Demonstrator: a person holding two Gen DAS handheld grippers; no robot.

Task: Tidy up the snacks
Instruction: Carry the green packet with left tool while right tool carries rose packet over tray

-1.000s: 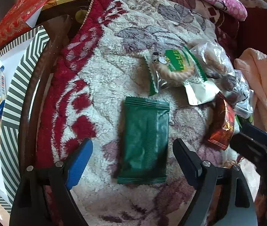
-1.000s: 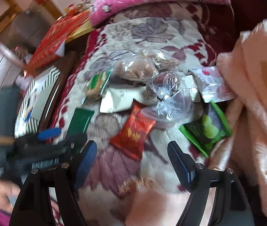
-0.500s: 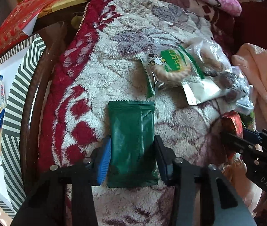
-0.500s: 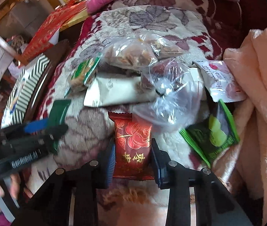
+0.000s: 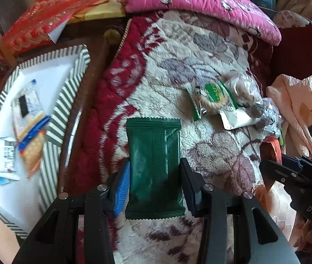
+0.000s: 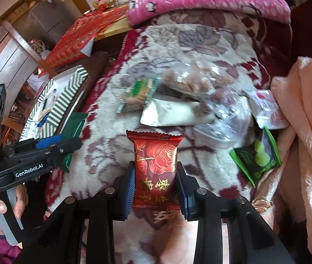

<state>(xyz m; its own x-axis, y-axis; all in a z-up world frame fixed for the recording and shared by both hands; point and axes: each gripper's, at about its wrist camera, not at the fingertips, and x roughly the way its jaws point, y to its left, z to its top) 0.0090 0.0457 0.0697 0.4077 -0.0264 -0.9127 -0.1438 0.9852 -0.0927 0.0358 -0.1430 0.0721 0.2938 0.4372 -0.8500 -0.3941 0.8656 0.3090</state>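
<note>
My left gripper (image 5: 155, 187) is shut on a dark green snack packet (image 5: 153, 154) and holds it above the fleece blanket (image 5: 189, 66). My right gripper (image 6: 155, 187) is shut on a red rose-print snack packet (image 6: 155, 169), lifted off the blanket. The left gripper with the green packet (image 6: 72, 127) also shows at the left of the right wrist view. A striped box (image 5: 72, 88) with several snacks inside lies to the left.
A pile stays on the blanket: a green-labelled biscuit pack (image 5: 215, 96), a white pouch (image 6: 169, 112), clear bags of nuts (image 6: 195, 81), a green apple-print packet (image 6: 259, 156) and a white-red sachet (image 6: 266, 107). A peach blanket (image 6: 305, 132) lies right, a pink cushion (image 5: 200, 0) behind.
Both grippers closed from open onto their packets, left on the green one and right on the red one, and lifted them. The views have shifted left towards the striped box.
</note>
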